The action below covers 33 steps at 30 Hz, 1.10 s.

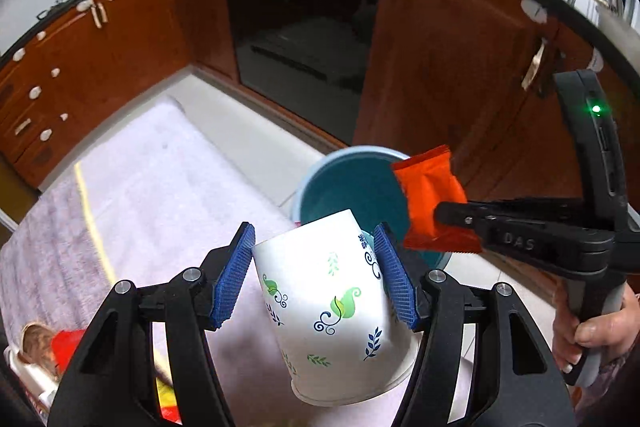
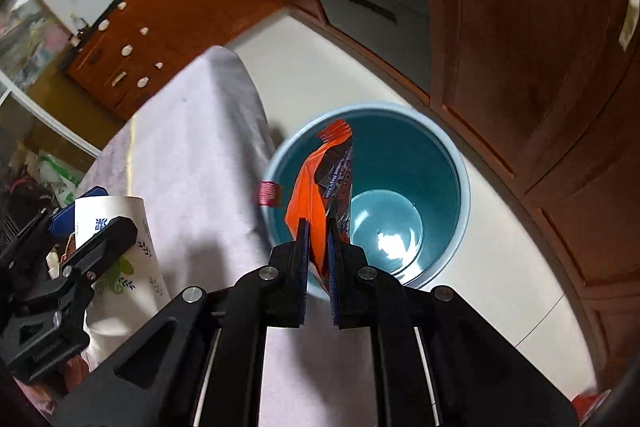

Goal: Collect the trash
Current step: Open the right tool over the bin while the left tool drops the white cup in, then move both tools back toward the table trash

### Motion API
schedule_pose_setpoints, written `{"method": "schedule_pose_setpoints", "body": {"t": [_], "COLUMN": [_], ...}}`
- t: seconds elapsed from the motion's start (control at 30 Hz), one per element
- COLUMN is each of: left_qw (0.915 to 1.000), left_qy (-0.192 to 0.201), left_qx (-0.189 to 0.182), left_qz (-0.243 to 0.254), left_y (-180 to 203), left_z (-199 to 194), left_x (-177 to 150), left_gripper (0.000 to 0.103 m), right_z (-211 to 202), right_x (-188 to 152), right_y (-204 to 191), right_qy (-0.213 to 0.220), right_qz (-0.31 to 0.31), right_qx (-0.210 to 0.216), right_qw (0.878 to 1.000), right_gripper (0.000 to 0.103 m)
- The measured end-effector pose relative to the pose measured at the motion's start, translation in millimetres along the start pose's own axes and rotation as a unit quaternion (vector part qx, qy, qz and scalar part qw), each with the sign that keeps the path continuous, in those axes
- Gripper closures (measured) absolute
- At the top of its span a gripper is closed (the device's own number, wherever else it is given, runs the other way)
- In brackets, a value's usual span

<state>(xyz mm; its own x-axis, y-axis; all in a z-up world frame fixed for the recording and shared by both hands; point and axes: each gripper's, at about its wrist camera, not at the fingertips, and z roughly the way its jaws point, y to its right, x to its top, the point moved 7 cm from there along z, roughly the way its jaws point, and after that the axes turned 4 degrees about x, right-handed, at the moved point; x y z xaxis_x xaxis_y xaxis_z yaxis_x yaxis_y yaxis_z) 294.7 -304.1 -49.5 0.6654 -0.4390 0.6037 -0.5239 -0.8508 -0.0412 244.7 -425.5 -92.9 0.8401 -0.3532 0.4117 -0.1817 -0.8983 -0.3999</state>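
- I have both pieces of trash in hand and I am at the drop step: the blue bin [image 2: 368,195] stands on the pale floor just beside the cloth-covered table [image 2: 192,147].
- My right tongs [image 2: 318,227] are nearly closed, pads pinching the lower end of an orange snack wrapper [image 2: 320,179]; in the right view the wrapper hangs over the bin's mouth.
- My left tongs [image 1: 316,275] stand fairly wide, their blue pads [image 1: 234,279] clamped on the sides of a white paper cup [image 1: 328,311] printed with green and blue leaves. The cup is tilted, base towards the bin, and looks to be over the table edge rather than over the bin.
- The bin looks empty inside, apart from a bright glare on its bottom.
- Next, I judge, the right tongs need only to open; the cup must first travel across to the bin's mouth before I let go.
- Writing: "DAS" is moulded on the right tongs' body in the left view. The wrapper's dark panel carries small white print I cannot read; the cup has blue characters near its base, too blurred to make out.
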Motion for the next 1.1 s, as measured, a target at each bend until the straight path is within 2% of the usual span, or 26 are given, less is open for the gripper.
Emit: {"method": "schedule_pose_setpoints", "body": {"t": [0.07, 0.13, 0.3, 0.57, 0.6, 0.67, 0.7, 0.87, 1.1], "left_qw": [1.0, 0.9999, 0.9996, 0.9991, 0.999, 0.9988, 0.9988, 0.9981, 0.9977], "left_qy": [-0.008, -0.011, -0.02, -0.036, -0.039, -0.044, -0.047, -0.054, -0.061], "left_qx": [-0.003, -0.006, -0.018, -0.024, -0.023, -0.019, -0.009, 0.019, 0.026], "left_qz": [0.004, 0.009, 0.012, 0.003, 0.001, 0.002, 0.005, 0.023, 0.01], "left_y": [8, 16, 28, 38, 38, 41, 42, 44, 31], "left_z": [14, 24, 48, 88, 92, 98, 100, 104, 89], "left_x": [5, 8, 18, 27, 27, 28, 29, 27, 20], "left_gripper": [0.04, 0.04, 0.04, 0.039, 0.038, 0.026, 0.025, 0.025, 0.025], "right_z": [8, 13, 10, -9, -11, -16, -17, -17, -13], "right_x": [-4, 0, 9, 20, 21, 22, 22, 23, 20], "right_y": [7, 19, 38, 82, 85, 92, 94, 99, 90], "right_qy": [-0.006, -0.012, 0.004, 0.034, 0.037, 0.041, 0.041, 0.037, 0.022], "right_qz": [0.011, 0.02, 0.029, 0.085, 0.088, 0.09, 0.09, 0.096, 0.081], "right_qx": [-0.001, -0.001, -0.017, -0.057, -0.061, -0.072, -0.075, -0.078, -0.084], "right_qw": [1.0, 1.0, 0.999, 0.994, 0.994, 0.993, 0.992, 0.992, 0.993], "right_gripper": [0.087, 0.053, 0.033, 0.019, 0.018, 0.018, 0.018, 0.018, 0.018]}}
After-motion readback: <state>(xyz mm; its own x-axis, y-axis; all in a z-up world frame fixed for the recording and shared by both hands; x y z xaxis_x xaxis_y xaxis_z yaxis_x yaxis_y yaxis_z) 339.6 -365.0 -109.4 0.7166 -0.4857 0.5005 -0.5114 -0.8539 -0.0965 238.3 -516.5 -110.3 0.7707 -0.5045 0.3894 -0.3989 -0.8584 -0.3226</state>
